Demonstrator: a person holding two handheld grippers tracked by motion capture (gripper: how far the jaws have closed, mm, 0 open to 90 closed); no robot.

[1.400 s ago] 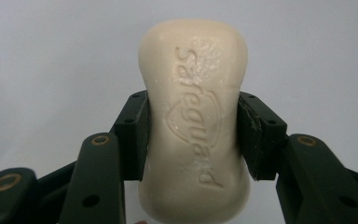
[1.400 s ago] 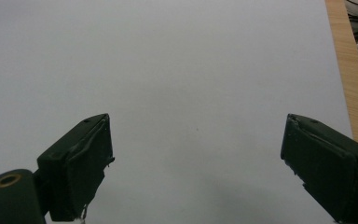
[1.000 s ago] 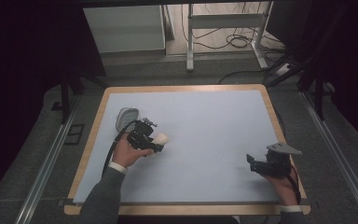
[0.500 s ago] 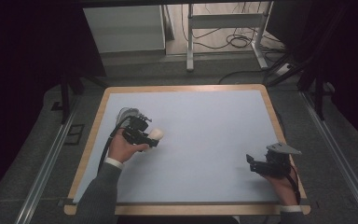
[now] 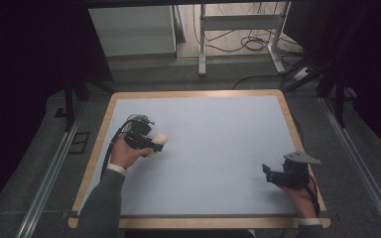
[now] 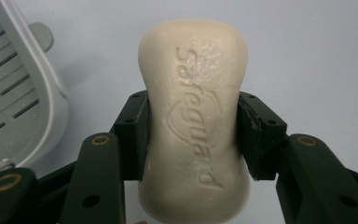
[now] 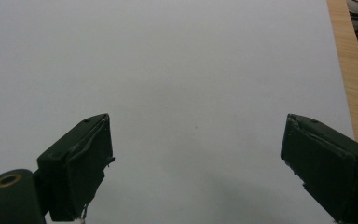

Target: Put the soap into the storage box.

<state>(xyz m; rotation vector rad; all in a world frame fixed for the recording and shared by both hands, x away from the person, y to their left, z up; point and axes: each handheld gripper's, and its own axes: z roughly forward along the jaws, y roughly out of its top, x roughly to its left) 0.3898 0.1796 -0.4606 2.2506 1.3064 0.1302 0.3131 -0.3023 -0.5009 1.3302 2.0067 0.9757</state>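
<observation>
Cream-coloured soap (image 6: 195,121) sits pinched at its waist between the black jaws of the left gripper (image 6: 193,128), which are closed firmly on both long sides, the stamped brand name facing up. Just beside it, at the left of the left gripper view, lies a grey slotted soap dish (image 6: 21,88), apart from the bar. From above, the left gripper (image 5: 151,144) holds the soap (image 5: 159,140) over the left part of the table, the person's hand (image 5: 126,154) wrapped round the handle. The right gripper (image 7: 196,158) has its jaws spread wide with nothing between them, idle near the table's right edge (image 5: 273,176).

Judging by this, the bar is picked up, and what seems left is setting it in the dish.

Pale blue matting covers the table (image 5: 218,144), framed by a wooden border. Beyond it the room is dim, with a white cabinet (image 5: 131,29), metal legs and loose cables (image 5: 248,44) on the floor.
</observation>
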